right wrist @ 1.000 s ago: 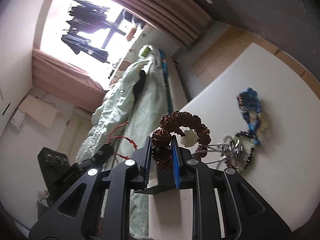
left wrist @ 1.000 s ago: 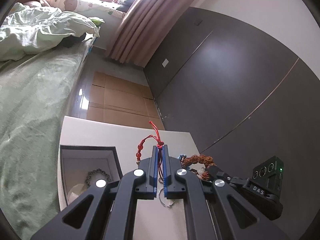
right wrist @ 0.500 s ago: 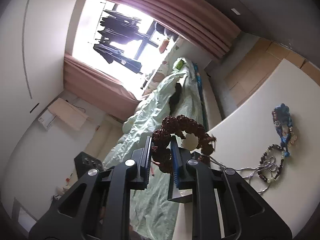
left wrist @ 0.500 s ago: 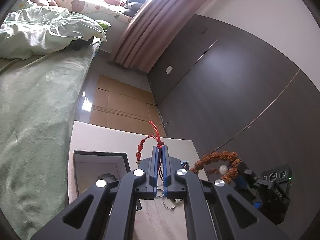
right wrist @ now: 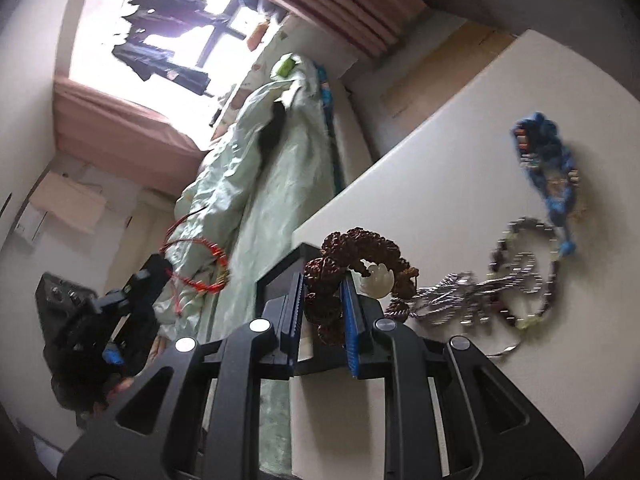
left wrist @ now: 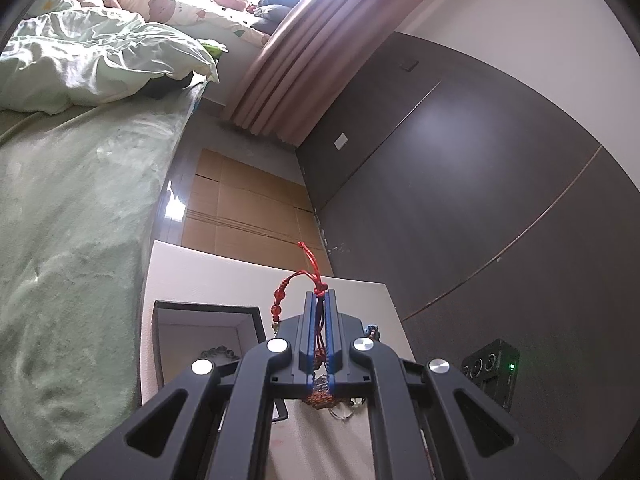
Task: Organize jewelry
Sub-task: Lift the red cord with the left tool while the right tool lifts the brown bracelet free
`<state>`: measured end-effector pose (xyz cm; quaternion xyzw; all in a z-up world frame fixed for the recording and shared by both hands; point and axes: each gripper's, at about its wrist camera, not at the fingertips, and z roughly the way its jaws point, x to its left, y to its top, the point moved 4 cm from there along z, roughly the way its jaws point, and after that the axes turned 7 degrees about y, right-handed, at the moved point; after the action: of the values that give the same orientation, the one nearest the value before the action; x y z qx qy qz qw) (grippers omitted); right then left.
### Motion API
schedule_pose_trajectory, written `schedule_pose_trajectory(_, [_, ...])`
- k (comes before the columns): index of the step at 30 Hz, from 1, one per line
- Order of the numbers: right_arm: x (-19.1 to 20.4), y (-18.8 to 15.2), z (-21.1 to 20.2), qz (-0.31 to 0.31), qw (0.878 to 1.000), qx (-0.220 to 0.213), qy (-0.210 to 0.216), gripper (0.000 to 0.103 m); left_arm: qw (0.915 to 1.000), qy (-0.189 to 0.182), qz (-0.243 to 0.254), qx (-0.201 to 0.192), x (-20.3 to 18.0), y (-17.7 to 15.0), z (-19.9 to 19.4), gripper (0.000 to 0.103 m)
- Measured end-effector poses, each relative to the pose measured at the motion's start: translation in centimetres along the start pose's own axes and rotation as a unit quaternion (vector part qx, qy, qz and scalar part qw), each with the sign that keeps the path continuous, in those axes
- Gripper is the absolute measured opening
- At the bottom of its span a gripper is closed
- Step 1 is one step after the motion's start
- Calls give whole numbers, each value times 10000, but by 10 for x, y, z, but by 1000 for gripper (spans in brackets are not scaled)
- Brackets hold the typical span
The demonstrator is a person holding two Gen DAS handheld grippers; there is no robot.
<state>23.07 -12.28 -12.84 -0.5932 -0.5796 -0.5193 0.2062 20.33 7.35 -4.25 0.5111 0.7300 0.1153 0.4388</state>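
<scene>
Bright window (right wrist: 160, 20) w/ pink curtains (left wrist: 288, 76), green-sheeted bed (left wrist: 80, 208), dark wall panels (left wrist: 480, 168), cardboard (left wrist: 248, 212) on floor.

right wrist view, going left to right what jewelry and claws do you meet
Left claw with the red cord bracelet → right claw shut on the brown seed bracelet → silver chain → dark bead bracelet → blue braided bracelet.
</scene>
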Motion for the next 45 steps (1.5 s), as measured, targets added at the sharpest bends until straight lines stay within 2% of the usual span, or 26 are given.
schedule_pose_trajectory(5, [26,-5,-1,-190,9984,27,536,19,10000,-1,-55,-23,5,2,-2,2])
schedule_pose_trajectory(9, [57,-3,-19,-528,9939,-201,948,19,9999,5,-103,-88,9,6,-8,2])
schedule_pose_trajectory(15, [91,5,-48,-892,9879,-499,1168,19,9998,46,-123,-161,17,12,-17,2])
schedule_pose_trajectory(21, [127,12,-70,-1113,9792,-731,1533,19,9995,63,-183,-255,24,16,-28,2])
schedule_pose_trajectory(26, [153,20,-100,-1209,9657,-982,2075,19,9992,51,-225,-332,29,19,-38,2])
schedule_pose_trajectory(35, [218,33,-114,-1732,9530,-985,2284,19,9992,74,-312,-256,37,19,-41,2])
schedule_pose_trajectory(39, [239,36,-118,-1874,9414,-1040,2604,19,9989,56,-376,-277,42,22,-43,2])
schedule_pose_trajectory(45, [255,37,-92,-1940,9454,-790,2498,19,9984,38,-479,-288,49,24,-45,2])
